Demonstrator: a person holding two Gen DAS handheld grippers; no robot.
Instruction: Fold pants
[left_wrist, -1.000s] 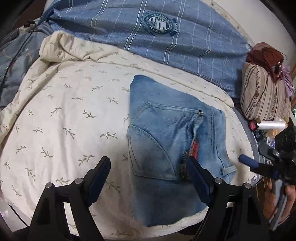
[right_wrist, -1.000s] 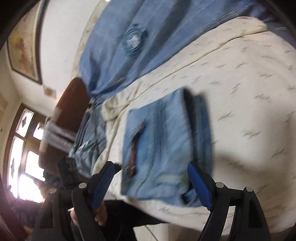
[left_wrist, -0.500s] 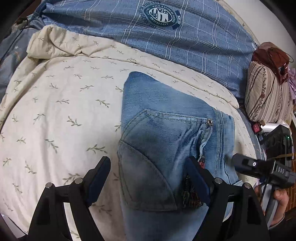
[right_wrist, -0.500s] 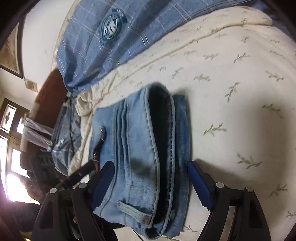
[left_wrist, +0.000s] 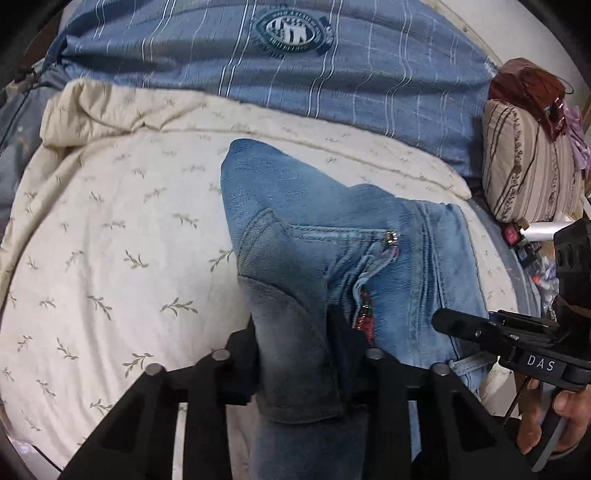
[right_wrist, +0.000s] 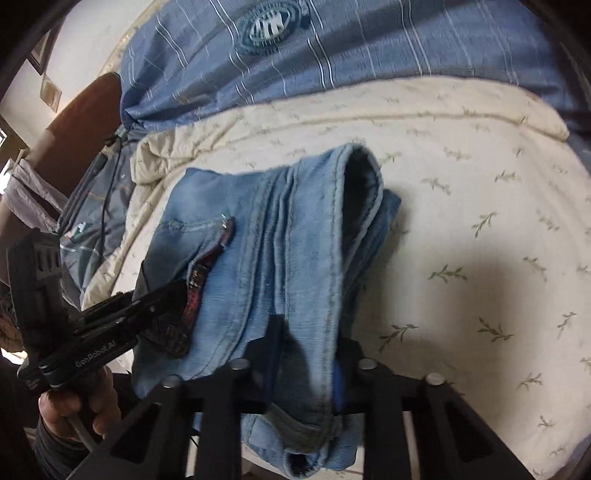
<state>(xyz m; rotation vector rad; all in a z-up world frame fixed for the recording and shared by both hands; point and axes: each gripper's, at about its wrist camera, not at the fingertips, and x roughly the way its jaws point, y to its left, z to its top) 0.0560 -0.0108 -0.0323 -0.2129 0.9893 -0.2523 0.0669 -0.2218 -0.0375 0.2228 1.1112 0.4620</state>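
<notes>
The folded light-blue jeans (left_wrist: 332, 236) lie on the cream leaf-print quilt (left_wrist: 110, 258) near the bed's front edge. My left gripper (left_wrist: 295, 350) is shut on the pocket side of the jeans, fabric bunched between its fingers. My right gripper (right_wrist: 306, 354) is shut on the waistband end of the jeans (right_wrist: 295, 240), whose open waistband stands up. The right gripper also shows at the right of the left wrist view (left_wrist: 498, 332), and the left gripper at the left of the right wrist view (right_wrist: 110, 317).
A blue plaid cover (left_wrist: 332, 66) with a round badge lies at the back of the bed. A striped cushion (left_wrist: 528, 162) with a red bag on it sits at the right. A brown headboard (right_wrist: 81, 110) and grey-blue bedding (right_wrist: 99, 206) are at the left.
Both grippers moved in onto the jeans and closed from open. The fabric is now pinched and pulled up at the pocket side and at the waistband.
</notes>
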